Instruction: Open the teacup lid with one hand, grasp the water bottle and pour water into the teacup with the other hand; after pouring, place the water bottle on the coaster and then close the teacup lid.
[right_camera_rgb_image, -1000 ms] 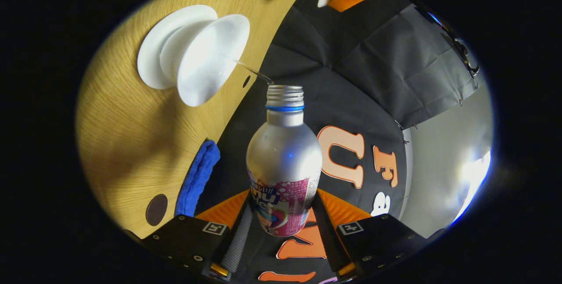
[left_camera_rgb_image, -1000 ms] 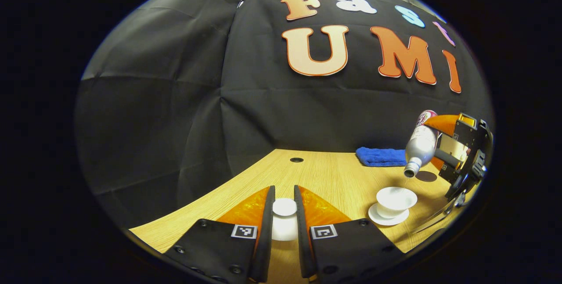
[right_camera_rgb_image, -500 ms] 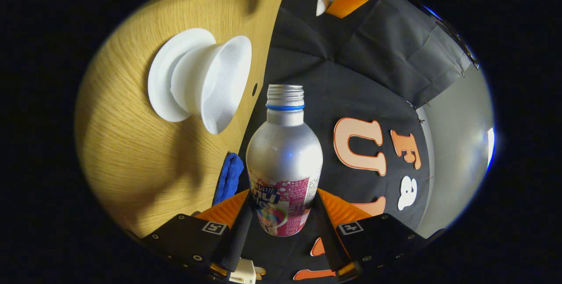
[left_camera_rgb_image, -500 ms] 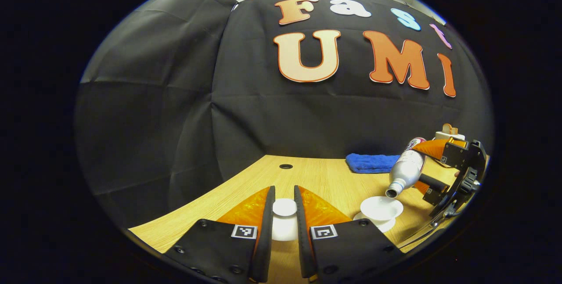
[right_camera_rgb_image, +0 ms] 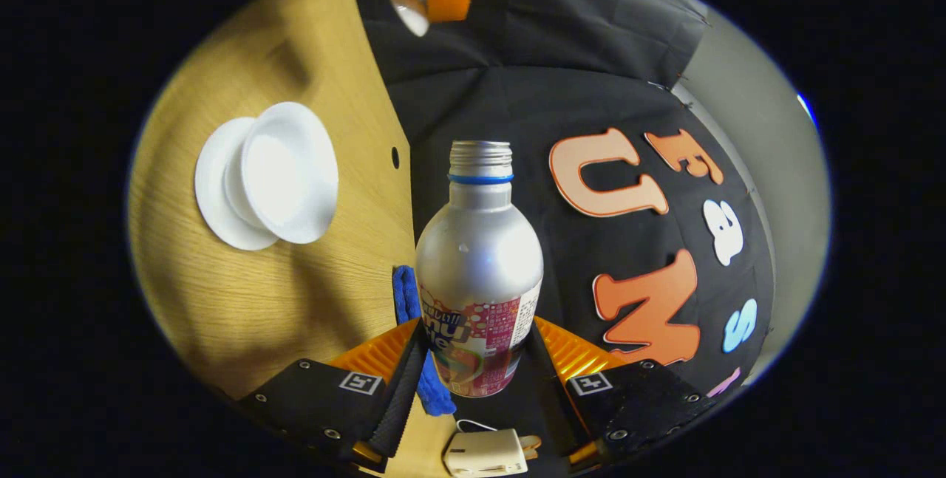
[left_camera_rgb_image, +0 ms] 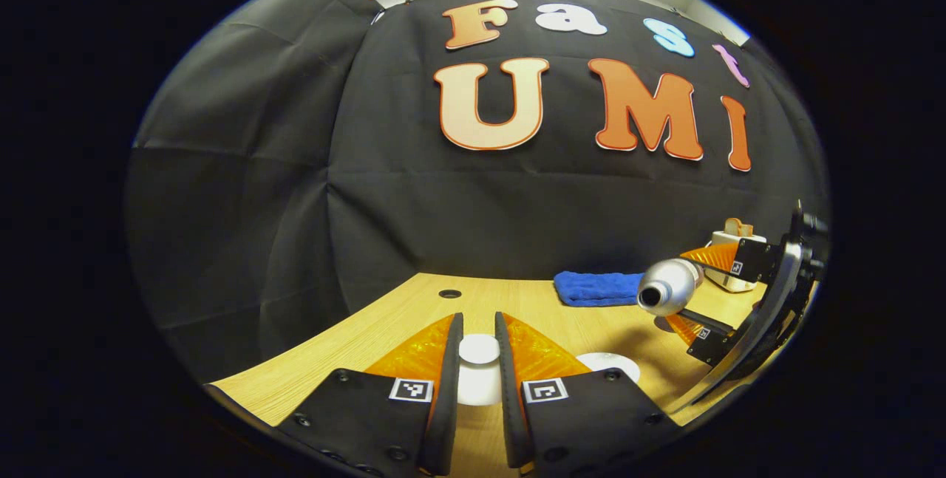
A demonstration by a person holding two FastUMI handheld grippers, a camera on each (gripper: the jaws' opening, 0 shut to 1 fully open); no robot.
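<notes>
Since the earlier frame, right gripper (right_camera_rgb_image: 473, 382) swung the clamped silver metal water bottle (right_camera_rgb_image: 479, 264) back from the open white porcelain teacup (right_camera_rgb_image: 284, 171) ahead-left. Left gripper (left_camera_rgb_image: 479, 382) gripped the white lid (left_camera_rgb_image: 479, 349). Pouring looked done; next: coaster.

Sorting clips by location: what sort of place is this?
Likely a staged recording booth, not a home: black cloth wall behind a bare wooden table, set with just a teacup, bottle and blue cloth.

The water bottle (right_camera_rgb_image: 479, 264) carries a colourful printed label; its lettering is too cut off to read.
</notes>
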